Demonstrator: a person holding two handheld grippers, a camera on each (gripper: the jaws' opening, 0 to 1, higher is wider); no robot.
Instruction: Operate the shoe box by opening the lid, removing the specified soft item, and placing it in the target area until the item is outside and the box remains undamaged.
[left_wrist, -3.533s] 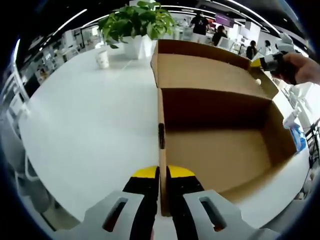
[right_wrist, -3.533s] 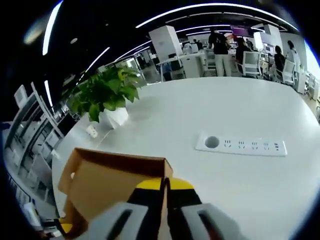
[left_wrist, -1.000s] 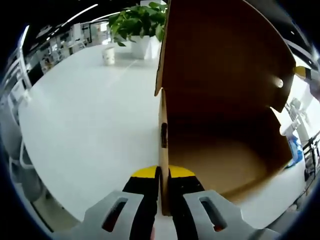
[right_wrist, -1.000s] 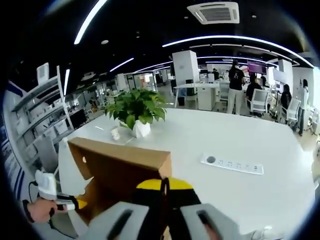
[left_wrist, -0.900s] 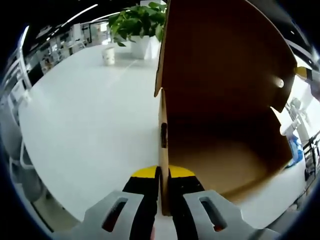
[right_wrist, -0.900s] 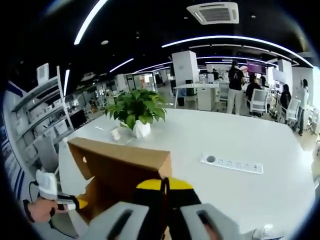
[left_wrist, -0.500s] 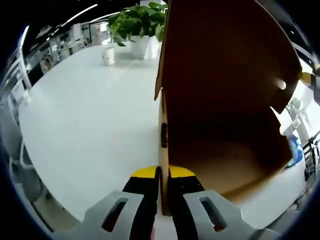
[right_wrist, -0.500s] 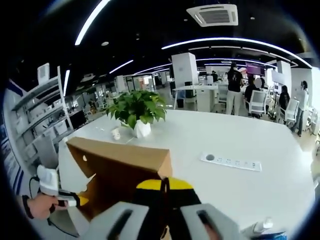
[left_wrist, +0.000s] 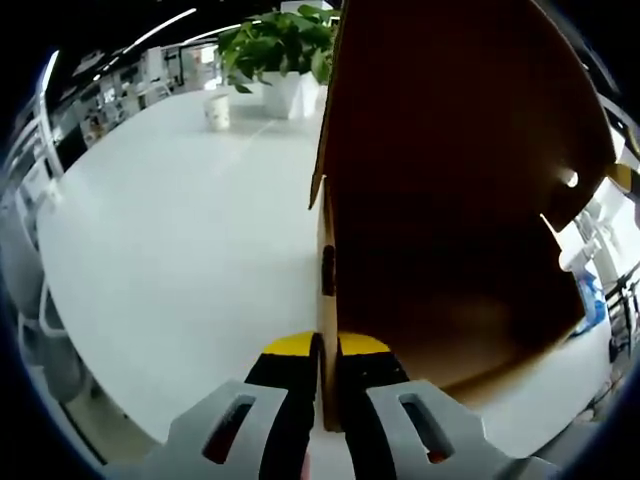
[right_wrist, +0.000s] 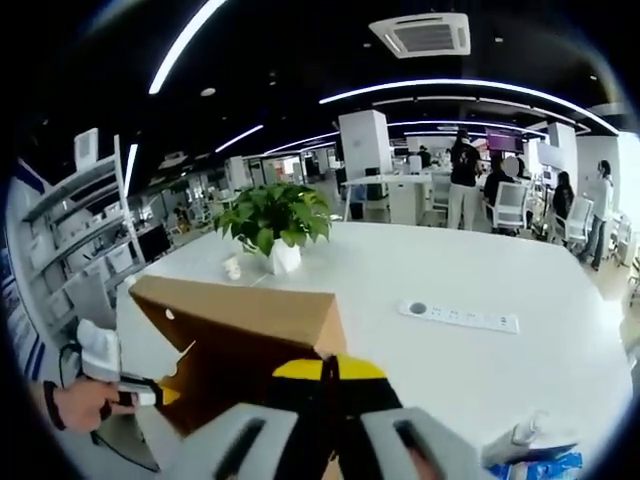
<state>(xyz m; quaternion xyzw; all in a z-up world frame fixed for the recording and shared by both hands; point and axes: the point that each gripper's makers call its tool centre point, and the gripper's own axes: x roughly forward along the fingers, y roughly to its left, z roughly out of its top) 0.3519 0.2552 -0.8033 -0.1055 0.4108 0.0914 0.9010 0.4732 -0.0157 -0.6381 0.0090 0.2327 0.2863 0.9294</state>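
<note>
The brown cardboard shoe box (left_wrist: 450, 340) stands on the white table (left_wrist: 180, 230), its inside dark and showing nothing in it. Its lid (left_wrist: 450, 120) stands raised and leans over the box. My left gripper (left_wrist: 325, 362) is shut on the top edge of the box's left side wall. My right gripper (right_wrist: 328, 378) is shut on the free edge of the lid (right_wrist: 240, 325). In the right gripper view the left gripper (right_wrist: 160, 395) sits at the box's far side, held by a hand (right_wrist: 75, 405). The right gripper's yellow tip (left_wrist: 624, 180) peeks past the lid's edge.
A potted plant (left_wrist: 280, 40) and a small white cup (left_wrist: 215, 110) stand at the table's far side. A white power strip (right_wrist: 460, 318) lies on the table beyond the lid. A blue and white packet (right_wrist: 530, 455) lies near the box. People and chairs fill the office behind.
From lying back flat, the lid has swung upright, and over the last second it has tipped a little further over the box. Both grippers keep their hold.
</note>
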